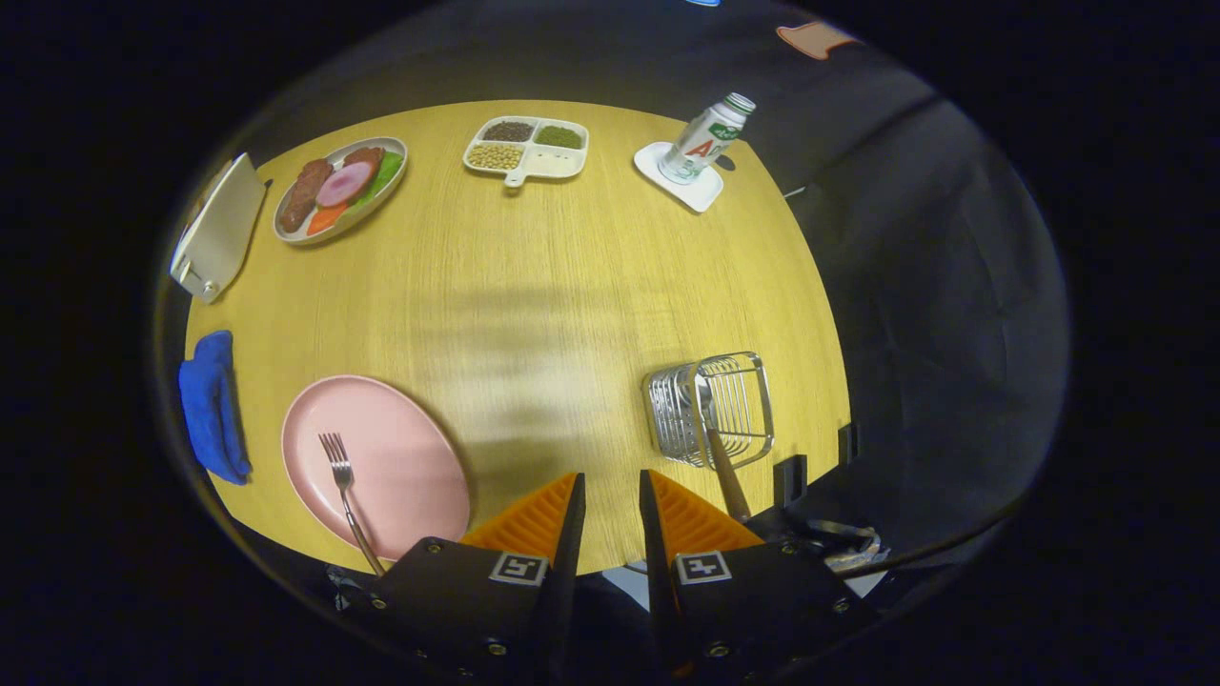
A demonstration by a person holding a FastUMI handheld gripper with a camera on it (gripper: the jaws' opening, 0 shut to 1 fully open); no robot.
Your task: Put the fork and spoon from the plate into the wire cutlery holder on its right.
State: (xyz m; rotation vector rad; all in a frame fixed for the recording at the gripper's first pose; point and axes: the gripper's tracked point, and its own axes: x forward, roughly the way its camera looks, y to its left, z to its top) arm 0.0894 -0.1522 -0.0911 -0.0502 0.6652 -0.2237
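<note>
- The fork (pixel 344 488) lies on the pink plate (pixel 410 448), tines pointing away from us, handle reaching over the near rim toward the tool's left finger
- The spoon (pixel 717 446) stands in the wire cutlery holder (pixel 710 408), bowl inside the wires, handle leaning out toward us; we judge that half of the task done
- The holder sits on the worktop (pixel 534 305) to the right of the plate, well apart from it, just ahead of the tool's right finger
- The tool (pixel 611 500) hangs above the near edge of the worktop, between plate and holder; its fingers are slightly parted with a narrow gap and nothing between them
- Step in hand, as we judge it: fetching the fork. The next move calls for swinging the tool left over the plate, spreading the fingers, and lowering them across the fork's thin handle; a flat handle on a smooth plate may slip, so we would pinch it where it overhangs the rim
- Farther off we see a blue cloth (pixel 212 405) left of the plate, a dish of food (pixel 340 189), a divided tray (pixel 526 149) of grains, and a bottle (pixel 705 141) on a white coaster (pixel 686 187)
</note>
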